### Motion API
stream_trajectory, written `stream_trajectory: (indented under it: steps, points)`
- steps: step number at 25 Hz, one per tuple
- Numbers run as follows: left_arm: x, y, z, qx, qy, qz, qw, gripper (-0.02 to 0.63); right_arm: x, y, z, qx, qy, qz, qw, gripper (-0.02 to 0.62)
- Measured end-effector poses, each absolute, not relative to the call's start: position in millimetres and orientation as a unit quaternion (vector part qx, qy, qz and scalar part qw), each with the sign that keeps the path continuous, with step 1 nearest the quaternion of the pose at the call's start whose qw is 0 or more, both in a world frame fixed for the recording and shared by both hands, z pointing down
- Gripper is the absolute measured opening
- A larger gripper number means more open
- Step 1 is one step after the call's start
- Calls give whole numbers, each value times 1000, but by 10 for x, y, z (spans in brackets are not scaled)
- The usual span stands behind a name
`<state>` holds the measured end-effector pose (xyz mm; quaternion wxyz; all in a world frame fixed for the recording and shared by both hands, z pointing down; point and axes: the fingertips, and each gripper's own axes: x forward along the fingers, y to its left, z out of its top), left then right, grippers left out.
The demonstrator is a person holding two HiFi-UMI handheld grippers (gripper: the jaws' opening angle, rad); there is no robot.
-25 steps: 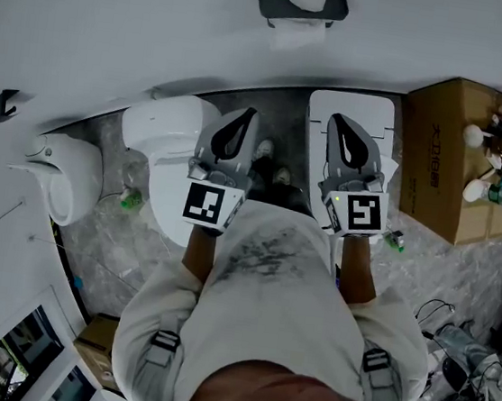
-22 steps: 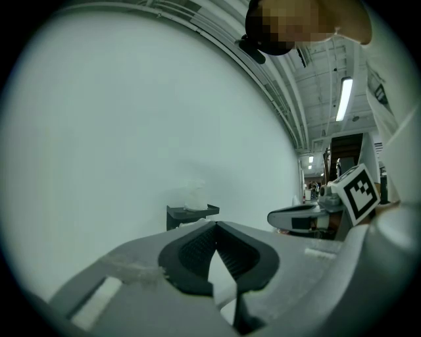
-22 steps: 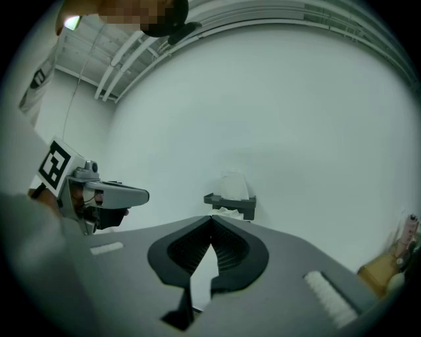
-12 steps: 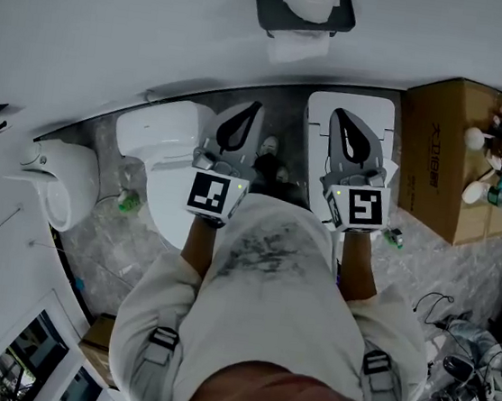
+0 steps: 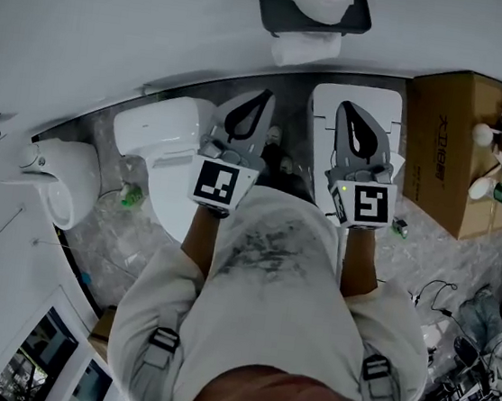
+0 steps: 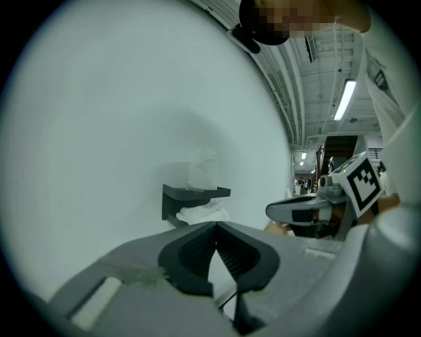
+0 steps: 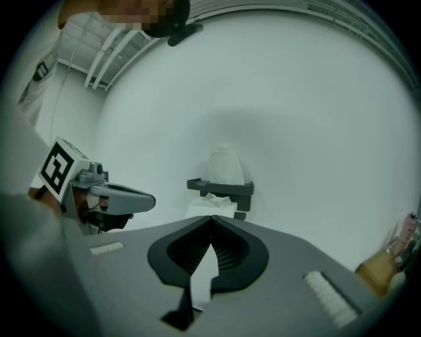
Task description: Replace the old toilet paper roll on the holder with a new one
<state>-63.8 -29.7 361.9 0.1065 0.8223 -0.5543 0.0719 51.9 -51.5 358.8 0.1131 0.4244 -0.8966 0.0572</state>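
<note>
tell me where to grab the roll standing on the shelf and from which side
Grip the roll across its round sides at mid-height, coming from the front. It stands upright on the shelf with the wall behind, so only its front and sides look free.

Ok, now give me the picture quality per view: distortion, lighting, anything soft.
Head view: wide-angle bends the foot of the wall into an arc; light flat, the holder crisp. Left gripper view: round black vignette, the left gripper close and soft, a ceiling strip light bright. Right gripper view: same vignette, faint shadow on the wall around the holder, the right gripper dark.
</note>
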Motion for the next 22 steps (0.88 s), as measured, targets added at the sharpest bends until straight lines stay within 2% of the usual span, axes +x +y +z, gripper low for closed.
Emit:
stream_trajectory:
  steps: [11, 22]
  points:
    - [-674, -574, 3807, 835, -534, 79, 107, 26, 393, -737, 3739, 431, -892, 56, 121, 2]
    - [-641, -854, 3936, 851, -508, 83, 106, 109, 377, -1011, 3796, 453, -883, 47, 108, 2]
